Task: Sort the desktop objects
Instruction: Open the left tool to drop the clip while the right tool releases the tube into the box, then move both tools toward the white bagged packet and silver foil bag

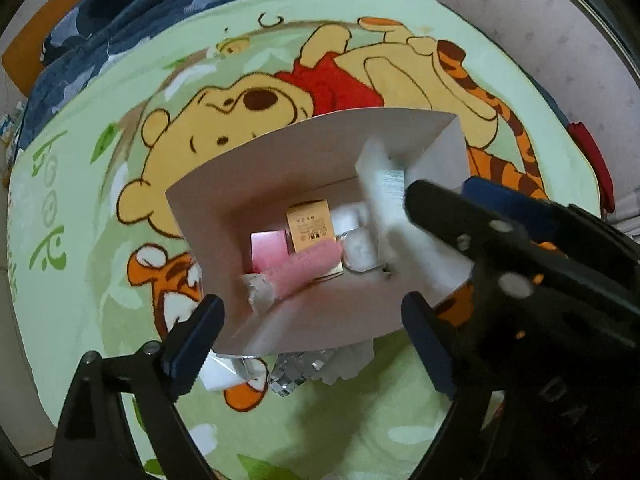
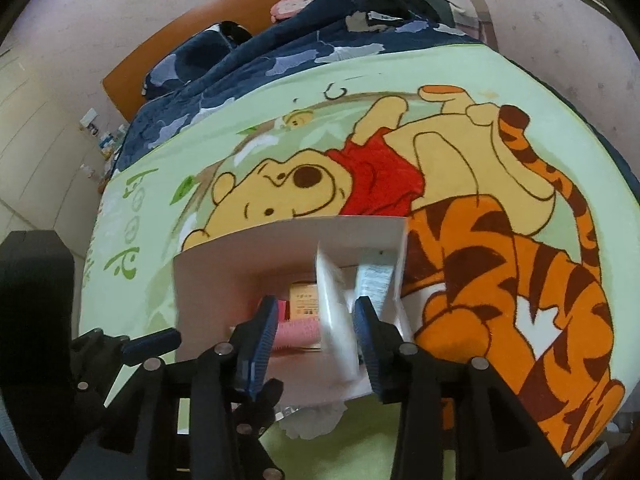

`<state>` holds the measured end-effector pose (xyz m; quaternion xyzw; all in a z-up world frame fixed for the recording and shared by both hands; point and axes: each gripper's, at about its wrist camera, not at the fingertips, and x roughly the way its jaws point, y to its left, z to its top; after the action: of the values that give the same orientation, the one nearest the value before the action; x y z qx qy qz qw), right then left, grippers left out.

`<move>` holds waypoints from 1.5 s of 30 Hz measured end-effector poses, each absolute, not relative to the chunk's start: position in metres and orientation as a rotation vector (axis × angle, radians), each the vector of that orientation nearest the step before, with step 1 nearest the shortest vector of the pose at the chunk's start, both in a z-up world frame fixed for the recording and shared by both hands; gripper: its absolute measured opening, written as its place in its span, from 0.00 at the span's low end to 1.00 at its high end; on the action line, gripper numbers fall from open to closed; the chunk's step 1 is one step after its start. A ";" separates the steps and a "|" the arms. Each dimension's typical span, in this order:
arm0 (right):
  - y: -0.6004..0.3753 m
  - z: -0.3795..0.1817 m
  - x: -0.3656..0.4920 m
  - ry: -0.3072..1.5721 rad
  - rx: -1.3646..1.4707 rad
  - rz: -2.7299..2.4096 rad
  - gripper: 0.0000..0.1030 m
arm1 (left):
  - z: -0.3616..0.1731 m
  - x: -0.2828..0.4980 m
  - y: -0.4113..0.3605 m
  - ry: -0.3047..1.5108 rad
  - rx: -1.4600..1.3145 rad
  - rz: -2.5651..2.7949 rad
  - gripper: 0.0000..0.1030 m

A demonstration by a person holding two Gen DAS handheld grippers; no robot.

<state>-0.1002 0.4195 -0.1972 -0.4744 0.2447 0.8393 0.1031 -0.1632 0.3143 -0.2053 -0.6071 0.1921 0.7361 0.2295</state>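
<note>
Resting on a cartoon blanket [image 1: 120,240] over a bed, a white box [image 1: 224,188] was seen open-topped, and much of the sorting was judged done: a gold carton [image 1: 308,228], a pink roll [image 1: 304,276], a pink block [image 1: 269,246] and white jars [image 1: 360,246] already lay inside. A few foil and white scraps [image 1: 304,368] were left outside, just beside the near wall. A white tube [image 2: 336,320], blurred and tilted, was seen between the fingers of the right hand-held gripper [image 2: 316,332] above the box; whether it was gripped could not be told. The left hand-held gripper [image 1: 312,340] was held wide and empty.
</note>
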 end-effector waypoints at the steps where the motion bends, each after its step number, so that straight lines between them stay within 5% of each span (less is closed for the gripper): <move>1: 0.421 -0.197 -0.100 0.730 -1.393 2.474 0.40 | -0.206 -0.164 0.314 0.530 -1.681 2.025 0.89; 17: 0.371 -0.156 -0.015 0.686 -1.258 2.683 0.40 | -0.158 -0.105 0.245 0.463 -1.559 2.197 0.88; 31: 0.301 -0.223 0.047 0.692 -1.467 2.607 0.40 | -0.224 -0.025 0.148 0.371 -1.712 2.177 0.88; 45: 0.274 -0.269 -0.015 0.382 -1.441 2.701 0.40 | -0.300 -0.082 0.149 0.337 -1.697 2.232 0.88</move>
<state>-0.0148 0.2737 -0.2688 -0.4669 0.1239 0.8751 0.0285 -0.0818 0.1489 -0.2995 -0.5933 0.1180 0.7805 0.1581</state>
